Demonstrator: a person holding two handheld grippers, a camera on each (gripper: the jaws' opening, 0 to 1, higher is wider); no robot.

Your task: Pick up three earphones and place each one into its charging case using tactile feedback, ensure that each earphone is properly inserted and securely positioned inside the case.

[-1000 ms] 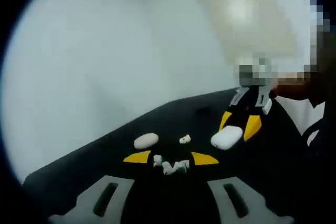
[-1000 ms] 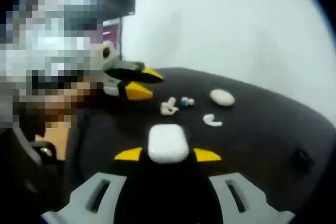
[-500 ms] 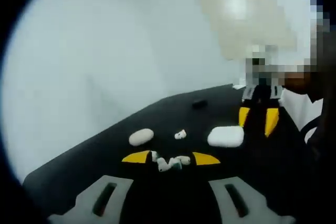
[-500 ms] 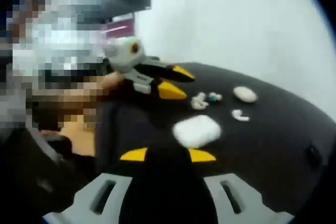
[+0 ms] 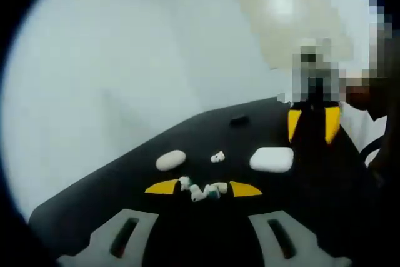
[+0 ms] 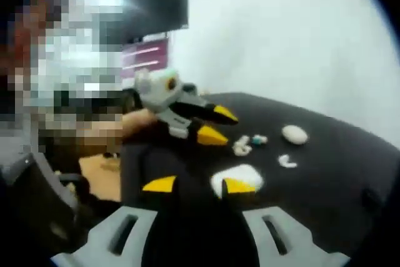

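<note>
Both my grippers hang above the black table (image 5: 125,179) with their yellow-tipped jaws apart and nothing between them. Seen from the left gripper (image 5: 203,188), an oval white case (image 5: 170,160) lies on the left, then a single earphone (image 5: 217,156), then the bigger rounded case (image 5: 272,159), with a small cluster of earphones (image 5: 203,190) just between my jaw tips. My right gripper (image 5: 314,123) hovers beyond the bigger case, jaws spread. From the right gripper (image 6: 199,185), the left one (image 6: 219,124) sits near the cluster (image 6: 247,144); the bigger case (image 6: 236,177) lies by my right jaw tip
</note>
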